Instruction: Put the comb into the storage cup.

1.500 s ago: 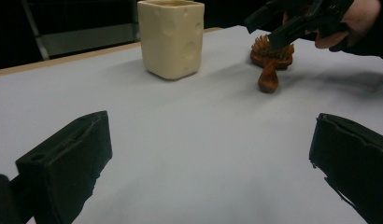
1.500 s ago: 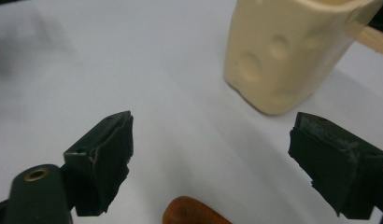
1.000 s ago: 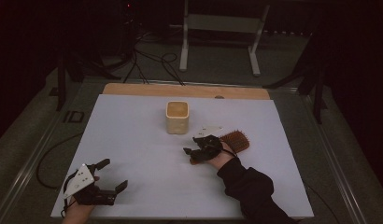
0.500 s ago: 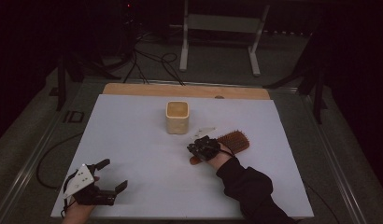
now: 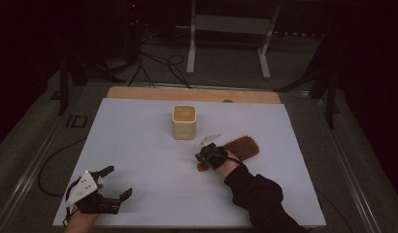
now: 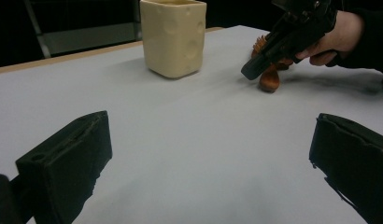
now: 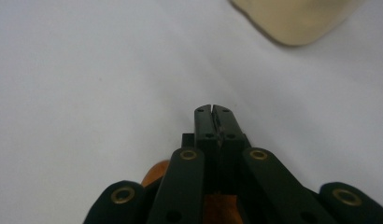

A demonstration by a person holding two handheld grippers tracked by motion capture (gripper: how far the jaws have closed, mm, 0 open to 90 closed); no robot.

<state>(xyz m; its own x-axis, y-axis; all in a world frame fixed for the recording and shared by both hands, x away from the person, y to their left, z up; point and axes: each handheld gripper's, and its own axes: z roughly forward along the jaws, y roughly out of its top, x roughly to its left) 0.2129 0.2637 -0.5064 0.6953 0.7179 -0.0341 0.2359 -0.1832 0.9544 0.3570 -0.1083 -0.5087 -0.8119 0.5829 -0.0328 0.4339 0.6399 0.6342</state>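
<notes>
A wooden hairbrush (image 5: 238,148) lies on the white table (image 5: 139,145) at four o'clock from the cream cup (image 5: 184,122). The right gripper (image 5: 207,158) has just been closing, its jaws now clamped on the brush handle; the left gripper (image 5: 120,187) rests wide open at seven o'clock. The grip sits near the handle's end, so the heavy head may droop or twist free when lifted.

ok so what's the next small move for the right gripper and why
Probably a slight test lift: the right gripper has just been closing over the handle of the hairbrush, yet its jaw tips meet with nothing visible between them, so the hold looks uncertain.
</notes>
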